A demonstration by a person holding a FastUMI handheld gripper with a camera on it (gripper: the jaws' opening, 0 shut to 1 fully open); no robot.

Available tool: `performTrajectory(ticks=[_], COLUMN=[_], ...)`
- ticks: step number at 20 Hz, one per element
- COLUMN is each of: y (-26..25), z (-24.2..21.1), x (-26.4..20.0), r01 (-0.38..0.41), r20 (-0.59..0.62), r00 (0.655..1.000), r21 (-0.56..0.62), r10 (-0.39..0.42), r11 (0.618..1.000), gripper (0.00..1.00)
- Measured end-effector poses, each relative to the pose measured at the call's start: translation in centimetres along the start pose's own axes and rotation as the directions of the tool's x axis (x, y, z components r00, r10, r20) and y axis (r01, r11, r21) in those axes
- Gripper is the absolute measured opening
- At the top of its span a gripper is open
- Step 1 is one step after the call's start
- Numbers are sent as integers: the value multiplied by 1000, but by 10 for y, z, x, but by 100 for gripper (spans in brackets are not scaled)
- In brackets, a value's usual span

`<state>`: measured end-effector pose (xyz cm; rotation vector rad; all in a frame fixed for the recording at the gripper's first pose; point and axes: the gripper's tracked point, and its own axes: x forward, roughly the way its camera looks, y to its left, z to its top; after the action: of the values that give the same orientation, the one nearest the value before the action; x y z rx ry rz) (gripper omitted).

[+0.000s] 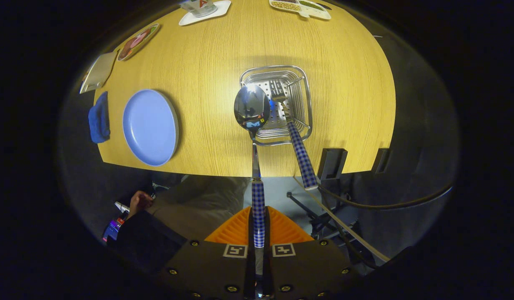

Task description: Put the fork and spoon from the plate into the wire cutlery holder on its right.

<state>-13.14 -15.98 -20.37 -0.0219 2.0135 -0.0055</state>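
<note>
Clamping the spoon (252,109) by its checked handle, the tool (258,233) holds it above the wire cutlery holder (308,104), where the fork (296,143) leans.

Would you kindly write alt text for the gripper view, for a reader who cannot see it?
The gripper, jaws shut on the checked-handled steel spoon, holds it over the square wire cutlery holder, where the checked-handled fork already leans. The round blue plate lies empty to its left on the wooden table.
</note>
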Motion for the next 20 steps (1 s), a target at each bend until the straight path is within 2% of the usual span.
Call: performTrajectory(ticks=[10,20], y=[-13,-14], z=[6,20], x=[-3,-1], r01=[15,40], r20=[-25,-111], r00=[1000,993], r21=[25,3], r10=[-14,-39], r11=[1000,999], gripper=[7,7])
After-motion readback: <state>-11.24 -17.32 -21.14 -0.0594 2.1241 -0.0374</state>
